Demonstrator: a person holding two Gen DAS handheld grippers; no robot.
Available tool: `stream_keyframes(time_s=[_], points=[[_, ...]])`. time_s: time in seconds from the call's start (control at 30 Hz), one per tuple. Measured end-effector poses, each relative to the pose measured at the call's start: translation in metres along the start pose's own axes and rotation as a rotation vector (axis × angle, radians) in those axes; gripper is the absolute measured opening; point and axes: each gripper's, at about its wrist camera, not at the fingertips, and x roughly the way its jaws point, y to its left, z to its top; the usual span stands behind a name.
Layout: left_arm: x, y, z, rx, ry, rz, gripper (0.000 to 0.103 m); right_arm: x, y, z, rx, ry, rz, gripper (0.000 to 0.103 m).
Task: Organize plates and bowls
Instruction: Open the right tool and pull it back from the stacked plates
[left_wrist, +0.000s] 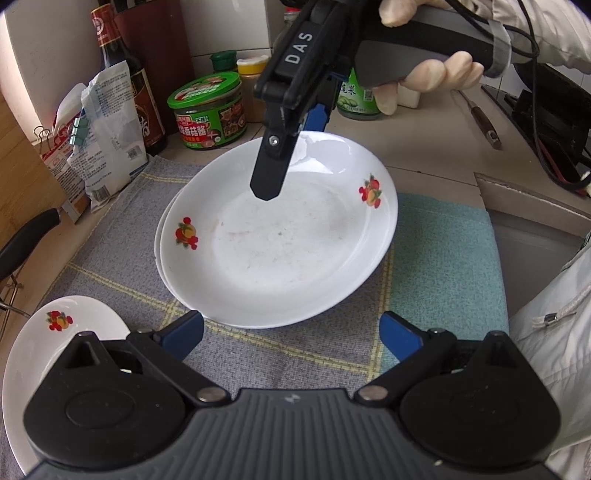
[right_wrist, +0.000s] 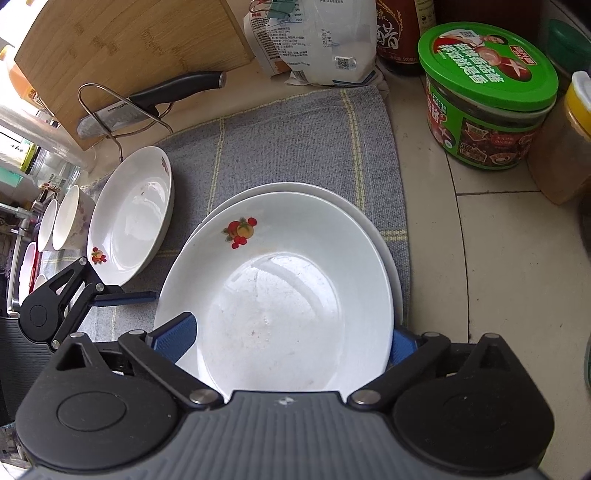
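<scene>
A white plate with fruit prints (left_wrist: 280, 243) lies on top of another white plate (left_wrist: 162, 236) on a grey cloth; it also shows in the right wrist view (right_wrist: 280, 291). My right gripper (right_wrist: 291, 339) has its blue pads either side of the top plate's near rim, one above and one below; whether it grips is unclear. In the left wrist view the right gripper (left_wrist: 291, 122) sits over the plate's far rim. My left gripper (left_wrist: 291, 332) is open, just short of the plate's near rim. A third fruit-print plate (left_wrist: 55, 347) lies at lower left.
A green-lidded jar (left_wrist: 208, 110), bottles, a yellow-capped spice jar (left_wrist: 251, 85) and bags stand behind the cloth. A knife (right_wrist: 155, 99) rests on a wire rack by a bamboo board. Small white bowls (right_wrist: 62, 221) stand at the far left. A teal cloth (left_wrist: 443, 258) lies on the right.
</scene>
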Motion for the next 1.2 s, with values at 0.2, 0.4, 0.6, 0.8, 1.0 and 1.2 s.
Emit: stream_keyframes(time_s=[0.2,0.4,0.6,0.8,1.0,1.2], points=[[-0.002,-0.001,0.0,0.007,-0.004,0.001,0.1,-0.001,0.002,0.0,-0.005,0.006,-0.02,0.103],[-0.003,-0.002,-0.001,0.013,-0.009,0.0,0.1,0.0,0.009,-0.001,-0.034,0.013,-0.061,0.103],[-0.006,-0.003,-0.002,0.017,-0.017,0.003,0.1,0.0,0.017,-0.003,-0.068,0.017,-0.108,0.103],[-0.01,-0.006,-0.003,0.024,-0.026,0.006,0.1,0.0,0.023,-0.006,-0.092,0.016,-0.156,0.103],[-0.016,-0.012,-0.008,0.019,-0.032,0.016,0.101,0.002,0.024,-0.008,-0.102,0.022,-0.233,0.103],[-0.027,-0.018,-0.014,0.006,-0.051,0.048,0.101,-0.007,0.045,-0.02,-0.223,-0.075,-0.331,0.103]])
